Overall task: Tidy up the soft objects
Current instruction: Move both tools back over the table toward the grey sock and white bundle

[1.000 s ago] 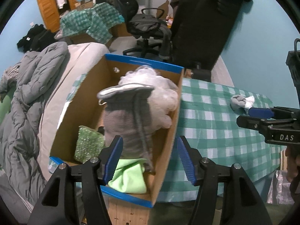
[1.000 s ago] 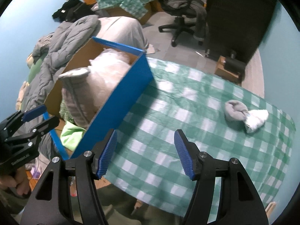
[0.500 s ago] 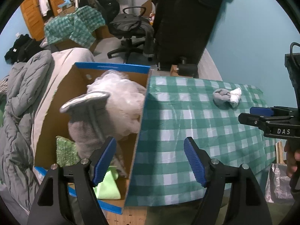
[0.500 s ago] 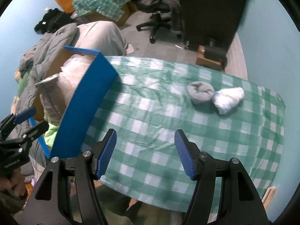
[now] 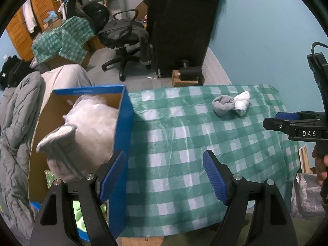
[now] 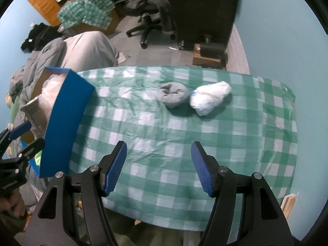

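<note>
A rolled grey sock (image 6: 173, 94) (image 5: 222, 106) and a white crumpled bundle (image 6: 209, 98) (image 5: 242, 102) lie side by side at the far part of the green checked tablecloth (image 6: 164, 139) (image 5: 184, 135). At the table's left stands a blue cardboard box (image 5: 121, 143) (image 6: 65, 123) holding a grey glove (image 5: 59, 153), a white mesh puff (image 5: 96, 121) and a green cloth (image 5: 82, 213). My left gripper (image 5: 164, 176) hangs open over the box's right wall and the cloth, nothing between its pads. My right gripper (image 6: 158, 167) is open above the cloth, well short of the sock.
A grey duvet (image 5: 14, 139) lies left of the box. Beyond the table are an office chair (image 5: 125, 39), a tall black cabinet (image 5: 182, 24) and a blue wall. The right gripper's body (image 5: 297, 127) shows at the left view's right edge.
Both grippers swung right, from over the box towards the table. The left jaws widened, leaving the grey glove in the box. The sock and white bundle now sit nearer the middle of both views.
</note>
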